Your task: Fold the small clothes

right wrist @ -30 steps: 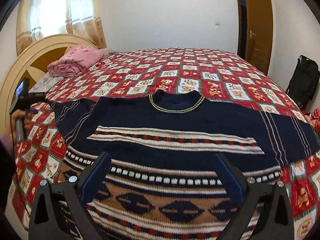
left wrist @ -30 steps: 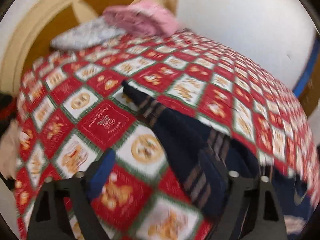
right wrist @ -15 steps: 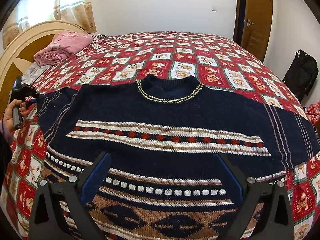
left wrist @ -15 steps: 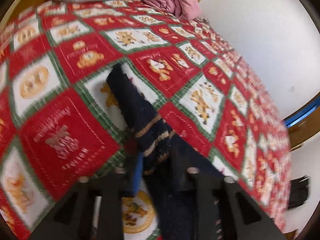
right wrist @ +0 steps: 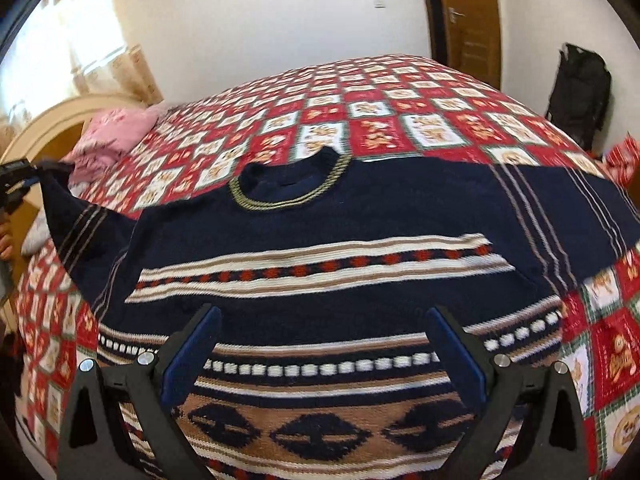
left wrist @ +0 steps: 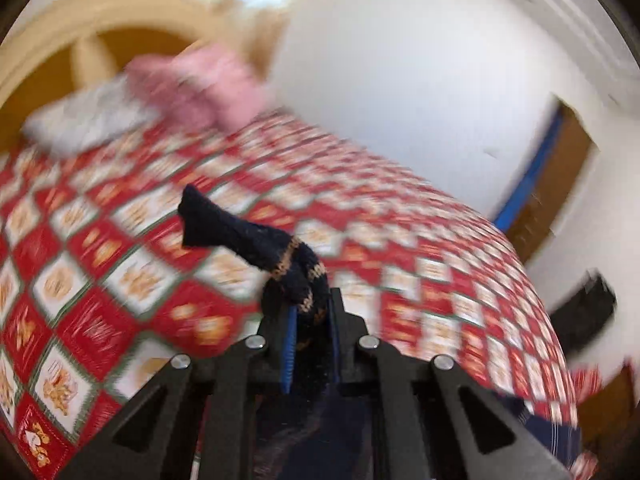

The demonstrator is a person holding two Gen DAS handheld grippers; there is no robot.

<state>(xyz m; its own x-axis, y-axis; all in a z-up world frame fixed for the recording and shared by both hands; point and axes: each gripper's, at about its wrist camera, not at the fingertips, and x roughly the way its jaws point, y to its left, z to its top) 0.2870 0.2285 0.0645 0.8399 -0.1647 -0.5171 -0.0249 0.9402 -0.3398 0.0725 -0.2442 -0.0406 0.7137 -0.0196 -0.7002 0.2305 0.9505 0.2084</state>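
My view takes in the bed [right wrist: 400, 92] first, spread with a red, white and green patchwork quilt [right wrist: 372, 128] that fills most of both wrist views. At its head stands a curved cream and wood headboard [left wrist: 92, 20], with a pink bundle of cloth [right wrist: 116, 136] and a grey-white pillow [left wrist: 88, 120] lying against it. A wooden door [right wrist: 468, 20] stands in the far wall, and a black bag [right wrist: 580, 92] leans by the bed's far corner.

The navy patterned sweater [right wrist: 340, 280] lies flat on the quilt, front up, collar away from me, its body under my right claw. Its right-hand sleeve rests spread on the quilt. Its other sleeve [right wrist: 80, 232] is lifted clear of the bed, pulled up toward the left edge of the right wrist view.

My left claw [left wrist: 310, 320] has just been closing, and it now pinches that sleeve's striped cuff end, the knit bunched between the blue pads, the tip of the cuff [left wrist: 208, 220] sticking out ahead above the quilt. That view is blurred.

My right claw [right wrist: 320, 344] hovers over the sweater's lower body with its jaws spread wide and nothing between them. At the far left of that view part of a hand [right wrist: 5, 236] shows beside the left claw.
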